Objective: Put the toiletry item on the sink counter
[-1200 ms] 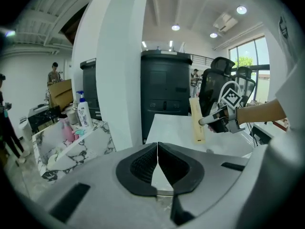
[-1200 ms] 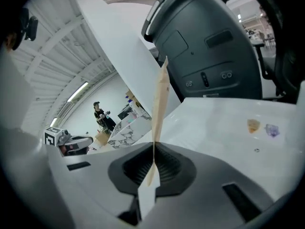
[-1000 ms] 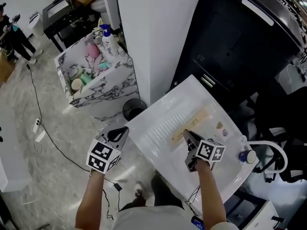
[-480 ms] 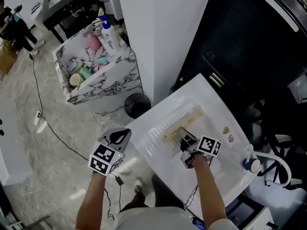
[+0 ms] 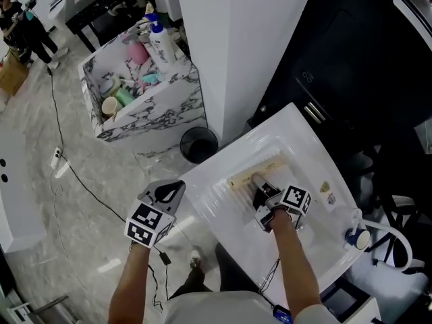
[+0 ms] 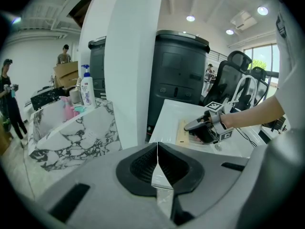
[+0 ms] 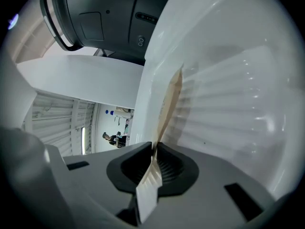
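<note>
A long flat beige toiletry item (image 5: 237,180) lies along the ribbed part of the white sink counter (image 5: 223,211). My right gripper (image 5: 258,184) holds it edge-on near its middle. In the right gripper view the strip (image 7: 169,99) runs from between the pads out over the counter. The jaws are opening, but the pads still touch the item. My left gripper (image 5: 174,186) hangs shut and empty over the floor, left of the counter's corner. From the left gripper view, the right gripper (image 6: 190,126) rests over the beige strip (image 6: 181,130).
A marble-patterned bin (image 5: 145,113) full of bottles and cups stands on the floor at far left, with a round black waste bin (image 5: 198,143) beside a white pillar (image 5: 236,46). A dark cabinet (image 5: 351,66) backs the counter. A blue-capped bottle (image 5: 353,237) stands at the counter's right end.
My right gripper and the beige item have shifted a little toward the counter's far left part. The left gripper has stayed where it was.
</note>
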Action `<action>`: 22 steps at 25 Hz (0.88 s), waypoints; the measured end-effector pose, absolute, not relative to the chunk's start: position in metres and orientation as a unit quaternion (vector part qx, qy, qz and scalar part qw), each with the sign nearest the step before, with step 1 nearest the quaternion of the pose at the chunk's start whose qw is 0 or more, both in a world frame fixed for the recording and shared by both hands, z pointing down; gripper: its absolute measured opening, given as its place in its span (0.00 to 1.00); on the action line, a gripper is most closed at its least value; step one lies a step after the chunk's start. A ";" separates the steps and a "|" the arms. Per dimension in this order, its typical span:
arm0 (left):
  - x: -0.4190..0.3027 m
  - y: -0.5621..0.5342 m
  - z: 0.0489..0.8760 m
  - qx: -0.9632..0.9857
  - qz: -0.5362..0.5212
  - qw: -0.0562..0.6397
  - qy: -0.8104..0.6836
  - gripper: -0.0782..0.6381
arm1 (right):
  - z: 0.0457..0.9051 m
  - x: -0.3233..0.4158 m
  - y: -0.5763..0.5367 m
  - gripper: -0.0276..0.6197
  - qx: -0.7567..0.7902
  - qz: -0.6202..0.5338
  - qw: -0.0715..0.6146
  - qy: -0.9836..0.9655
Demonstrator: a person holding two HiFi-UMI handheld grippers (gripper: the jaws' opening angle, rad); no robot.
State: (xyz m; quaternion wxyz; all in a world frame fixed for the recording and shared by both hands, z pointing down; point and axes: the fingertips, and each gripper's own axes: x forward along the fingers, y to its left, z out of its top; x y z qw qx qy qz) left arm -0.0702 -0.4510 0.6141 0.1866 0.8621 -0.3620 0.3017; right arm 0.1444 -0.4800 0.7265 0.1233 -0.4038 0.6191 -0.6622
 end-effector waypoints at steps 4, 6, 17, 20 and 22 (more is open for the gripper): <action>-0.075 -0.447 0.619 0.859 0.303 0.192 -0.365 0.12 | 0.727 0.142 -0.486 0.16 -0.409 -0.661 0.102 0.620; -0.075 -0.445 0.620 0.859 0.303 0.193 -0.365 0.12 | 0.725 0.142 -0.489 0.22 -0.411 -0.662 0.101 0.618; -0.078 -0.434 0.613 0.861 0.297 0.191 -0.367 0.12 | 0.703 0.155 -0.491 0.47 -0.458 -0.644 0.128 0.599; -0.077 -0.430 0.608 0.863 0.295 0.186 -0.365 0.12 | 0.699 0.160 -0.484 0.47 -0.464 -0.644 0.126 0.595; -0.077 -0.428 0.604 0.866 0.292 0.182 -0.363 0.12 | 0.696 0.163 -0.477 0.47 -0.470 -0.642 0.124 0.593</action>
